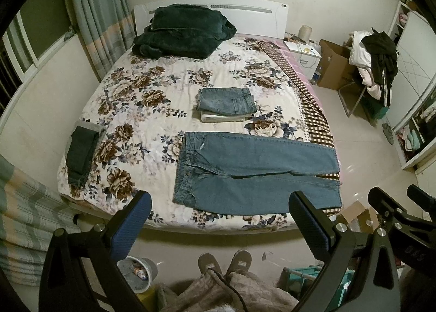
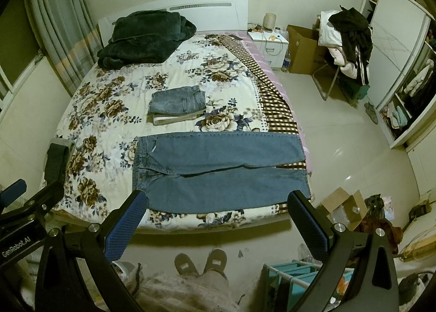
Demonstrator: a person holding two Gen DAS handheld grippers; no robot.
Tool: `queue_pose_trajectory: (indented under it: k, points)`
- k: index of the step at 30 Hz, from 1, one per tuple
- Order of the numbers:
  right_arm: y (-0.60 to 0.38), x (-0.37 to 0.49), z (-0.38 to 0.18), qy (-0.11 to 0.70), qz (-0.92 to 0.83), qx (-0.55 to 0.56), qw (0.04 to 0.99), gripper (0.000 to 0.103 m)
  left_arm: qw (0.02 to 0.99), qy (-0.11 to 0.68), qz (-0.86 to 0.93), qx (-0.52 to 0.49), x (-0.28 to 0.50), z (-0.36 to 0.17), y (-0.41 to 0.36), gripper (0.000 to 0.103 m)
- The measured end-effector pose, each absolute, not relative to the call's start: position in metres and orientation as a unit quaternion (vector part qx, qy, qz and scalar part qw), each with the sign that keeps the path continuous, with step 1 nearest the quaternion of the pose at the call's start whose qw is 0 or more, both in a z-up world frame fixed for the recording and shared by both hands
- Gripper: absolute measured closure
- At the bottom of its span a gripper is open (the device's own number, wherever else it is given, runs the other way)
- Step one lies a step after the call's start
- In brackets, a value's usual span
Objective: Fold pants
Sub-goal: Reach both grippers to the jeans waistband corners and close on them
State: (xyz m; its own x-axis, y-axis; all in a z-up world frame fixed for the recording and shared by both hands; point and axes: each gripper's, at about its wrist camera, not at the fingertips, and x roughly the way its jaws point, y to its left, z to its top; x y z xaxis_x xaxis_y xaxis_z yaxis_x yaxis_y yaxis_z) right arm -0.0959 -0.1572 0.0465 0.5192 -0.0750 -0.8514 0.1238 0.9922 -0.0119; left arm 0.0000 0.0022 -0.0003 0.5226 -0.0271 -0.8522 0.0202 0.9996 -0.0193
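A pair of blue jeans lies spread flat across the near end of the floral bed, waistband to the left, legs to the right, hems at the bed's right edge. It also shows in the right wrist view. My left gripper is open and empty, held above the foot of the bed in front of the jeans. My right gripper is open and empty, at the same height just to the right; it shows at the right edge of the left wrist view.
A stack of folded pants sits mid-bed. Dark folded pants lie at the bed's left edge. A dark green blanket lies at the headboard. A chair piled with clothes, cardboard boxes and a wardrobe stand to the right. My slippered feet stand at the bed's foot.
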Motion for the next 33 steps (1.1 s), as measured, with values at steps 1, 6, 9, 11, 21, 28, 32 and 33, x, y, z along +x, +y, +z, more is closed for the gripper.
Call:
queue_pose_trajectory:
  k: [1,6,9,11,21,28,32,33]
  points:
    - [-0.158,-0.095,0.046,0.486,-0.060,0.026,0.871,0.000,0.874,0.485,-0.010,-0.002,0.004,-0.002,-0.007,0.000]
    - [-0.164,-0.080,0.010,0.487,-0.095,0.047,0.867,0.000,0.884,0.467,0.019,0.000,0.030,-0.008,-0.021,0.000]
    - [-0.183,-0.053,-0.014,0.492,-0.120,0.070,0.859,0.000,0.886,0.462,0.041,-0.005,0.069,-0.031,-0.015,0.000]
    - [-0.198,-0.029,-0.035,0.499,-0.145,0.079,0.851,0.000,0.883,0.465,0.059,-0.010,0.096,-0.046,0.004,0.000]
    - [-0.329,0.145,-0.198,0.567,-0.204,0.171,0.779,0.000,0.816,0.551,0.162,-0.065,0.253,-0.177,0.007,0.000]
    - [-0.424,0.294,-0.365,0.607,-0.227,0.240,0.723,0.000,0.739,0.615,0.235,-0.144,0.375,-0.313,0.010,0.000]
    - [-0.477,0.358,-0.453,0.619,-0.255,0.274,0.691,0.000,0.705,0.642,0.256,-0.162,0.432,-0.400,0.006,0.000]
    - [-0.496,0.373,-0.478,0.620,-0.264,0.288,0.680,0.000,0.696,0.649,0.257,-0.169,0.444,-0.419,0.006,0.000]
